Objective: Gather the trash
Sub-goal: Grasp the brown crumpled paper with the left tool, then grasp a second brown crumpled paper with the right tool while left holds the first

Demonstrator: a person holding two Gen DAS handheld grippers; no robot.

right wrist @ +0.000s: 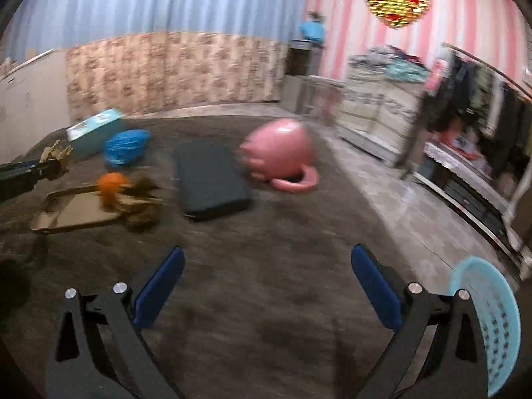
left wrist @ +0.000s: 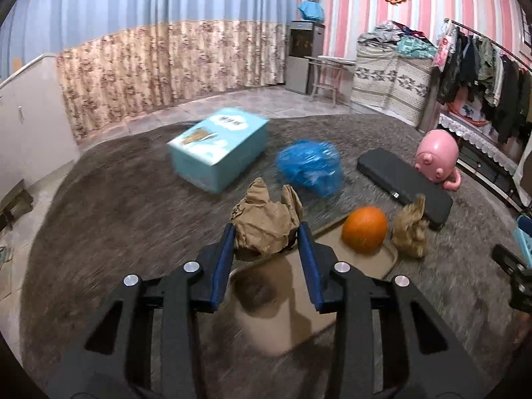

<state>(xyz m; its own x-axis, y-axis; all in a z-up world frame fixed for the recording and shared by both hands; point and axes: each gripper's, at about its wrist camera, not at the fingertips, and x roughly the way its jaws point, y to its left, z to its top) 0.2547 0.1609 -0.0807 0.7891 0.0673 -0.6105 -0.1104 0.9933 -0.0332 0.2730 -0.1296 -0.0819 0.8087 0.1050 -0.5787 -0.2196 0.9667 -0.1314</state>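
My left gripper [left wrist: 266, 234] is shut on a crumpled brown paper ball [left wrist: 266, 219] and holds it above a flat cardboard sheet [left wrist: 299, 299]. The held ball also shows at the far left of the right wrist view [right wrist: 56, 156]. A second crumpled brown paper [left wrist: 410, 229] lies right of an orange [left wrist: 365, 229]; it also shows in the right wrist view [right wrist: 141, 199]. A crumpled blue plastic bag [left wrist: 309, 166] lies behind them. My right gripper [right wrist: 266, 286] is open and empty above the brown carpet. A light blue basket [right wrist: 492, 326] stands at the lower right.
A teal box [left wrist: 216, 146], a black flat case [left wrist: 404, 183] and a pink pig toy [left wrist: 437, 159] sit on the carpet [left wrist: 116, 216]. A clothes rack [left wrist: 482, 66] and a covered cabinet [left wrist: 389, 79] stand to the right. Curtains line the back wall.
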